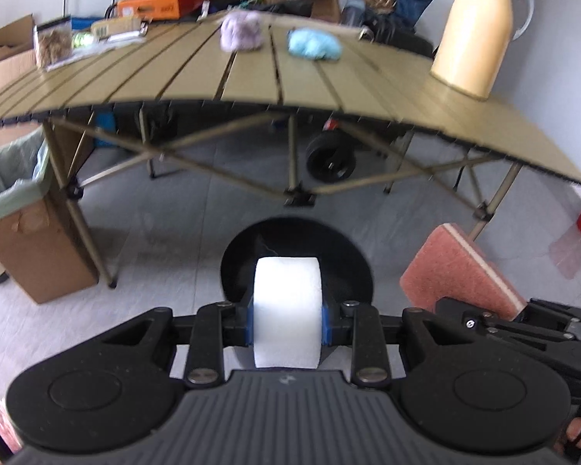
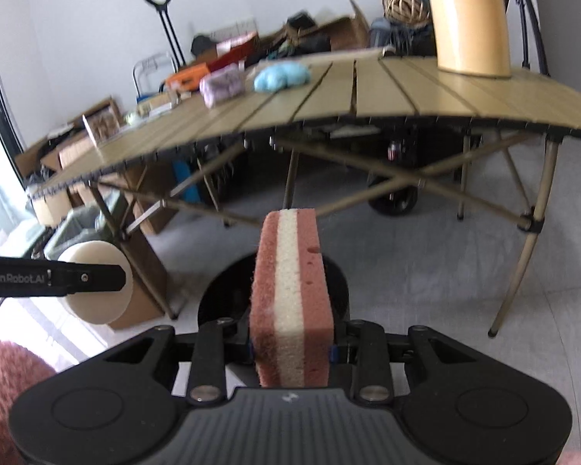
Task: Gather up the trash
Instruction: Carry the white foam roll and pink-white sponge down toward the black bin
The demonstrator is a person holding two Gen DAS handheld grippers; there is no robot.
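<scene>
My left gripper (image 1: 287, 327) is shut on a white round foam disc (image 1: 287, 306), held edge-on in front of the table; the disc also shows in the right wrist view (image 2: 97, 288). My right gripper (image 2: 292, 343) is shut on a pink and cream sponge (image 2: 292, 302), which also shows in the left wrist view (image 1: 461, 271). Both are held above the floor, below the table's height. A cardboard bin with a green bag liner (image 1: 15, 178) stands on the floor at the left, beside the table leg. A purple cloth lump (image 1: 241, 31) and a blue cloth lump (image 1: 313, 43) lie on the table.
A tan slatted folding table (image 1: 197, 77) with crossed legs fills the middle. A cream jug (image 1: 478, 27) stands at its right end. A clear packet (image 1: 52, 42) lies at its left. Boxes, a basket and a wheeled cart stand behind.
</scene>
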